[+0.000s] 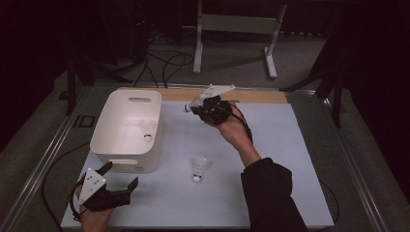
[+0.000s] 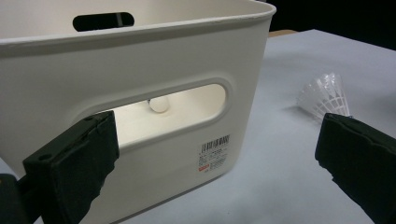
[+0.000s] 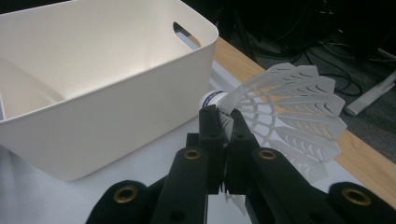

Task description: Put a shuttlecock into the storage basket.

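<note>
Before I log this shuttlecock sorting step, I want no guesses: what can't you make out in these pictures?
- Shuttlecock in the bin: in the left gripper view only its cork shows through the bin's handle slot; the bin wall hides the rest.
- Bin label: print too small to read.
- Held shuttlecock: the right gripper covers part of its skirt.
- Shuttlecock on the table: its cork sits behind a finger of the left gripper.

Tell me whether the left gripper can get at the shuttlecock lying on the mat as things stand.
Probably yes. The left gripper is open and holds nothing, and bare mat lies between it and the shuttlecock. The bin stands off to the side, not across that path.
</note>
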